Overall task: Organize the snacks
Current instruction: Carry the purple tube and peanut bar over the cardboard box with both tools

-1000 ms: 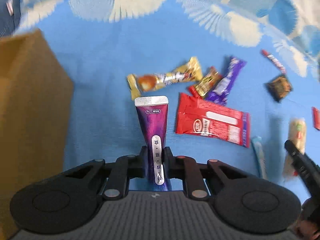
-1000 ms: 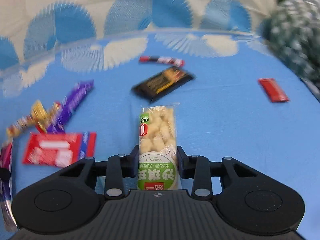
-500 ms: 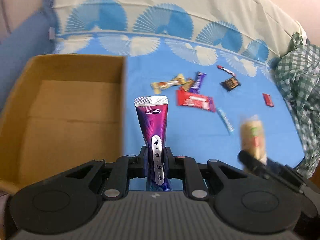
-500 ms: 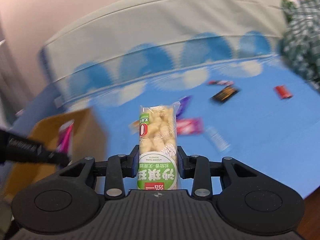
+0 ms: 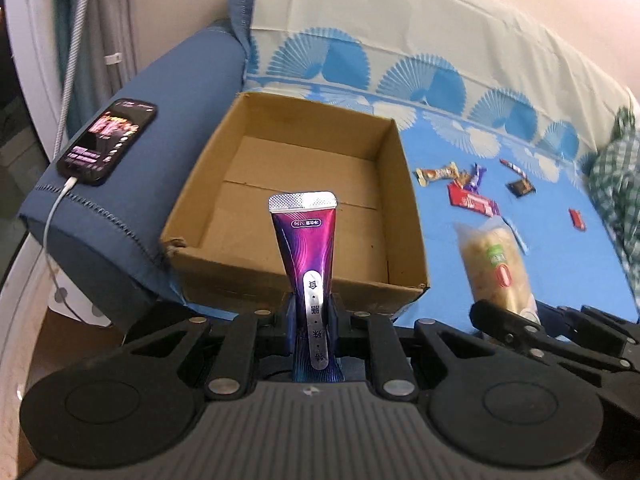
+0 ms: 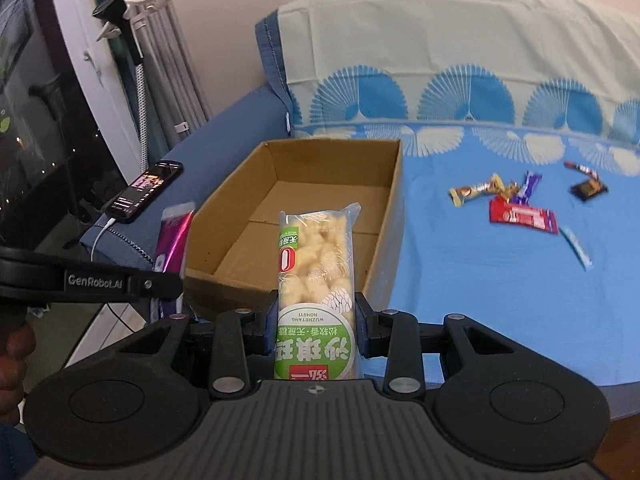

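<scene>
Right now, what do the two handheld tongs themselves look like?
Both tongs, left and right, are matte black plastic with a ribbed grey top plate, round side discs and silver rivets on the linkage bars. White "GenRobot.AI" lettering runs along the left one's side. No cables visible.

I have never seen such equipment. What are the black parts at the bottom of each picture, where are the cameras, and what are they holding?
No robot: a person carries a hand-held gripper in each hand, and a fisheye camera on each looks forward along its two fingers. The black parts are the gripper's own body. The left hand-held gripper is shut on a purple tube-shaped packet. The right hand-held gripper is shut on a clear bag of pale puffed snack. Ahead stands an empty cardboard box on a blue cloth, where several small sweets lie, among them a red wrapper. A phone lies on the armrest.
</scene>
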The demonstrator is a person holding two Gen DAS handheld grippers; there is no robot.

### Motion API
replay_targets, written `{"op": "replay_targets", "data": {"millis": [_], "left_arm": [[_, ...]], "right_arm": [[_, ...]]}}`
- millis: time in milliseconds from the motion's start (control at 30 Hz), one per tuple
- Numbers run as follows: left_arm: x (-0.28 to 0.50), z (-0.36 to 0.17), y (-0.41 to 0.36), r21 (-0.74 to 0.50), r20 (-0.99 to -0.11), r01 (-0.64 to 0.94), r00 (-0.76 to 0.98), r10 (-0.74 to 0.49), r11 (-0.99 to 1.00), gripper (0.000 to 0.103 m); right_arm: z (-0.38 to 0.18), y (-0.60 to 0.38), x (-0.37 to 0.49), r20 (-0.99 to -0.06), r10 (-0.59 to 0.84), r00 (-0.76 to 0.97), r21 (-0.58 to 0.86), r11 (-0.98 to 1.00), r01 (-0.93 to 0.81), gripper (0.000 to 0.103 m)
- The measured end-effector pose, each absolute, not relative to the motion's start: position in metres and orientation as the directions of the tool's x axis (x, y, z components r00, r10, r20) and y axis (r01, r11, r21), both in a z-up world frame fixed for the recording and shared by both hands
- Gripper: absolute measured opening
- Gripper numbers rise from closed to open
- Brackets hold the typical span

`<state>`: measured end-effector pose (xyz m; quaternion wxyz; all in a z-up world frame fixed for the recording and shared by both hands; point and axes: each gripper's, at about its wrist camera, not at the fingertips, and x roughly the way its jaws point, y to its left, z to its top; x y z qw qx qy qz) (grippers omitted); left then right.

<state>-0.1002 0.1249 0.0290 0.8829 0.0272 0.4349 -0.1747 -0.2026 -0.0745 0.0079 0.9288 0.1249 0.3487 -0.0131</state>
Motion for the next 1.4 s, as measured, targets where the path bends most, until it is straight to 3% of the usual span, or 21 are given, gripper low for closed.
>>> {"op": "replay_targets", "data": {"millis": [433, 1400], "left_arm": [[-0.107, 0.039, 0.142, -0.158, -0.732, 0.351, 0.585, -0.348, 0.923, 0.017], [-0.067, 0.031, 0.142, -0.163, -0.743, 0.313, 0.585, -0.326, 0.936, 0.017]], "right_arm": [[0.017, -0.053, -0.206, -0.659, 0.003, 0.752, 0.138, 0.984, 0.117, 0.038], [0.004, -0.055, -0.171, -0.696, 0.001, 0.718, 0.115, 0.987, 0.109, 0.038]]}}
